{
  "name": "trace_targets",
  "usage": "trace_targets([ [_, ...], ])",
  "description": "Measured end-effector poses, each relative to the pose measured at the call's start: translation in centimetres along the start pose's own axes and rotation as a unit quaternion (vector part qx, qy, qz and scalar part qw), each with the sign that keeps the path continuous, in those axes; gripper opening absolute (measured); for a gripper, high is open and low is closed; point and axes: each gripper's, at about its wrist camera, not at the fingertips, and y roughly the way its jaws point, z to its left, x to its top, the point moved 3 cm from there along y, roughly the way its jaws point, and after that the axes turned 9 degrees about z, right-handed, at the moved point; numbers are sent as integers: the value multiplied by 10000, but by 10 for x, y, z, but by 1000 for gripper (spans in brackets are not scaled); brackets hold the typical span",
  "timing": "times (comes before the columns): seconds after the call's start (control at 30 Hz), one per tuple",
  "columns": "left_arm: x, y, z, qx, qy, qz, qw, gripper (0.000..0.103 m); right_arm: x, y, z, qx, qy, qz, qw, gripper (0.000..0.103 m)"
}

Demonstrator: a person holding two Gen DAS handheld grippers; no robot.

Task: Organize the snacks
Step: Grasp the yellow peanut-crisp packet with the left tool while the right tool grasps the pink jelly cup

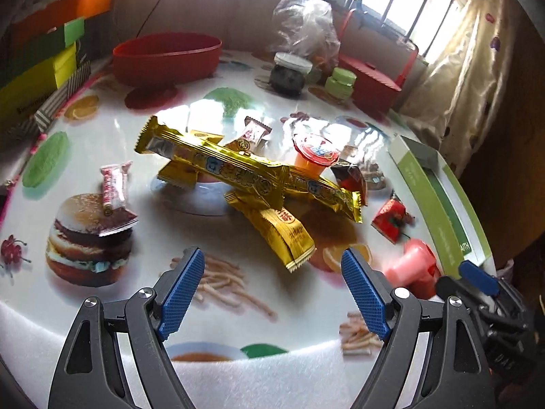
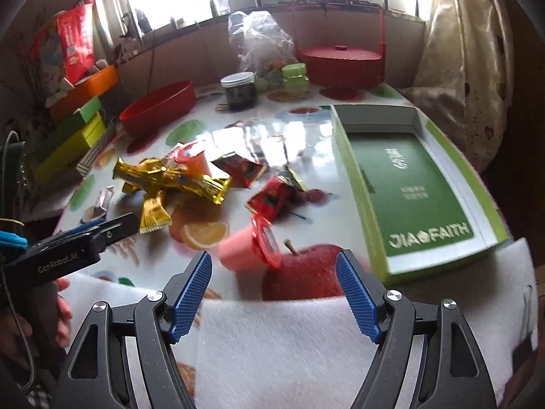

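Both claws hang empty over the near edge of the tabletop point(image 1: 143, 143), jaws spread apart. The left claw point(image 1: 272, 293) points at a heap of gold snack bars point(image 1: 245, 167) in the middle, one long bar lying across the others, a shorter gold pack point(image 1: 282, 235) sticking out toward the claw. An orange jelly cup point(image 1: 315, 155) sits just behind the heap, red packets point(image 1: 390, 218) to its right, and a small white-and-red candy point(image 1: 114, 187) lies apart to the left. The right claw point(image 2: 274, 293) hovers near a pink jelly cup point(image 2: 250, 247) tipped on its side, nothing between its fingers. The green tray box point(image 2: 361, 184) lies open at the right side, no snacks in it. Far side: red bowl point(image 2: 160, 107), dark jar point(image 2: 240, 90), red lidded basket point(image 2: 340, 59), clear plastic bag point(image 2: 260, 39). Stacked coloured boxes point(image 1: 37, 64) are far left.
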Motion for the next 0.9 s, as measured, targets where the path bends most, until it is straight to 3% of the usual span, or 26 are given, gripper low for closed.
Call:
trace_targets([
  [0.17, 10, 11, -3, 56, -70, 44, 10000, 83, 10, 22, 8, -14, -99, 149, 9998, 76],
  [0.33, 17, 27, -2, 341, -100, 196, 9992, 83, 13, 35, 18, -62, -368, 174, 9992, 76],
  [0.57, 19, 37, -4, 457, -41, 214, 9987, 83, 13, 51, 25, -471, -784, 323, 9953, 76],
  [0.83, 21, 40, -3, 685, 71, 167, 9975, 76, 10, 55, 29, -586, -946, 362, 9931, 60],
  [0.9, 22, 40, -2, 756, 90, 145, 9970, 70, 8, 56, 29, -538, -944, 365, 9934, 57],
])
